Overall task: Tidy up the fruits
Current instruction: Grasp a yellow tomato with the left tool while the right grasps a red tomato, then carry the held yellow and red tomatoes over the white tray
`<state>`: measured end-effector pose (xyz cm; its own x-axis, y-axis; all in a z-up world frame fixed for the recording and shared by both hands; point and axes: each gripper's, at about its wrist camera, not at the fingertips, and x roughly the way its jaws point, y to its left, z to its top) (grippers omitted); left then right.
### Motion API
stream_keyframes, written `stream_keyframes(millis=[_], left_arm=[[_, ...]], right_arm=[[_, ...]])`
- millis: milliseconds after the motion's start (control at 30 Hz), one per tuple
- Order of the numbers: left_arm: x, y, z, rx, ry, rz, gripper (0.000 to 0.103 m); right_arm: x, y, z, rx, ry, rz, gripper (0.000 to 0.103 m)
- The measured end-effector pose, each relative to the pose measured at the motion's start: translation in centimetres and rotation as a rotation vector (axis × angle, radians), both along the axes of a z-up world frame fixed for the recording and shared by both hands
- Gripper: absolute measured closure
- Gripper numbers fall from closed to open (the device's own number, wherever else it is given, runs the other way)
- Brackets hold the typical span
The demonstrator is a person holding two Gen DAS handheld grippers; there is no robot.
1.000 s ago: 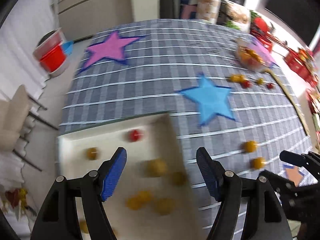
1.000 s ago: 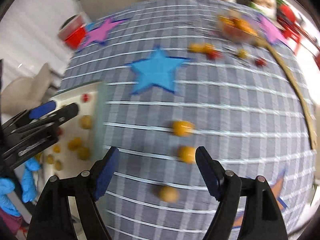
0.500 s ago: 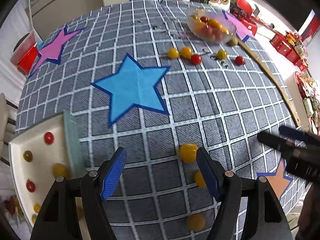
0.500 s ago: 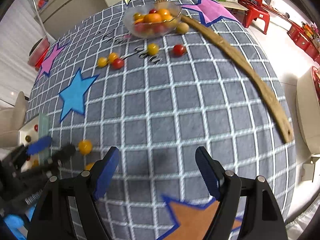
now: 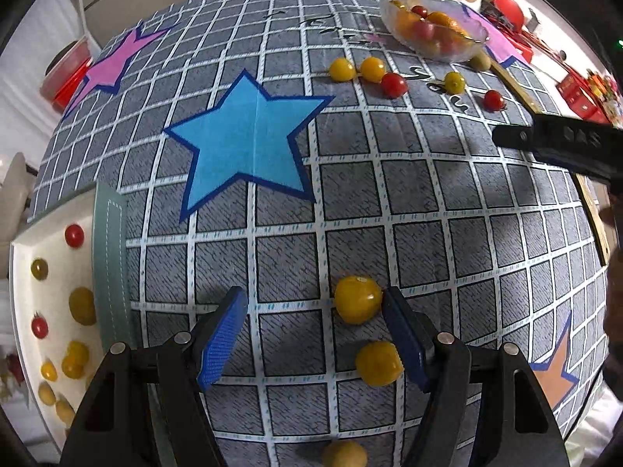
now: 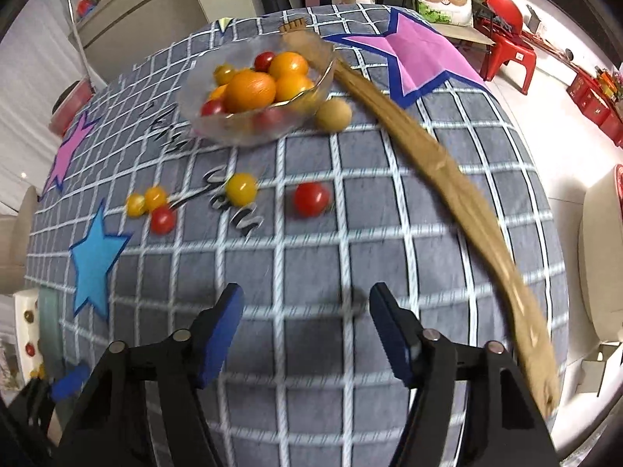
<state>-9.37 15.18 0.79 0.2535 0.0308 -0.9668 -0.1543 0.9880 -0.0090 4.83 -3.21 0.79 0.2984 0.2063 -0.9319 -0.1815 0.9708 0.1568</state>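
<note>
My left gripper [image 5: 313, 311] points down at the checked tablecloth, open. A yellow tomato [image 5: 358, 299] lies between its fingers, close to the right pad but apart from it. Two more yellow tomatoes [image 5: 378, 363] lie nearer. A white tray [image 5: 23, 249] at the left holds several red and yellow tomatoes. My right gripper [image 6: 306, 303] hovers over bare cloth, its jaws closing with nothing between them. Ahead of it lie a red tomato [image 6: 310, 198], a yellow tomato [image 6: 241, 188] and a small cluster [image 6: 150, 204]. A glass bowl [image 6: 202, 124] of oranges and tomatoes stands beyond.
A long wooden stick [image 6: 428, 163] curves from the bowl down the right side of the table. A brownish round fruit [image 6: 333, 115] sits against the bowl. Red stools and crates stand off the table's far right. A red bucket [image 5: 66, 78] is on the floor at the left.
My left gripper moved right, from over the tray to the yellow tomatoes. My right gripper left those tomatoes and travelled toward the bowl side, and its jaws narrowed.
</note>
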Motion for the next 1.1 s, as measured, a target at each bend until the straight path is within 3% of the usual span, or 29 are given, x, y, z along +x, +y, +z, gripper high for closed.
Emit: stream_keyframes(millis=[167,300,367,433,467,533,700,1100], left_arm=[[0.0,-0.1,-0.2,0.001,-0.005,0.037,0.037],[0.1,-0.8,0.0,0.001,-0.015,0.049,0.049],[0.4,-1.3,0.2,0.003,-0.018,0.047,0.058],[0.6,-1.7,0.3,0.000,-0.019,0.045,0.066],[0.6,-1.9,0.3,0.001,-0.018,0.045,0.071],[0.6,-2.2,0.4,0.003,-0.021,0.044,0.079],[0.1,-1.9,0.7,-0.023,-0.029,0.081,0.079],[-1.4,0.5,4.2,-0.077,-0.119,0.062,0.079]], right_arm=[[2.2,0.9,-0.3,-0.026,-0.053,0.041,0.039],[3.3,1.6,-0.3,-0.049,-0.085,0.074,0.046],[3.7,1.9,-0.2,-0.047,-0.092,0.093,0.056],[4.1,2.0,-0.2,-0.054,-0.096,0.106,0.078],[4.2,1.9,-0.2,-0.052,-0.096,0.114,0.081],[4.3,1.7,-0.2,-0.026,-0.084,0.124,0.081],[3.5,0.4,-0.1,0.051,-0.035,0.151,0.081],[-3.8,0.2,2.0,0.125,0.016,0.178,0.081]])
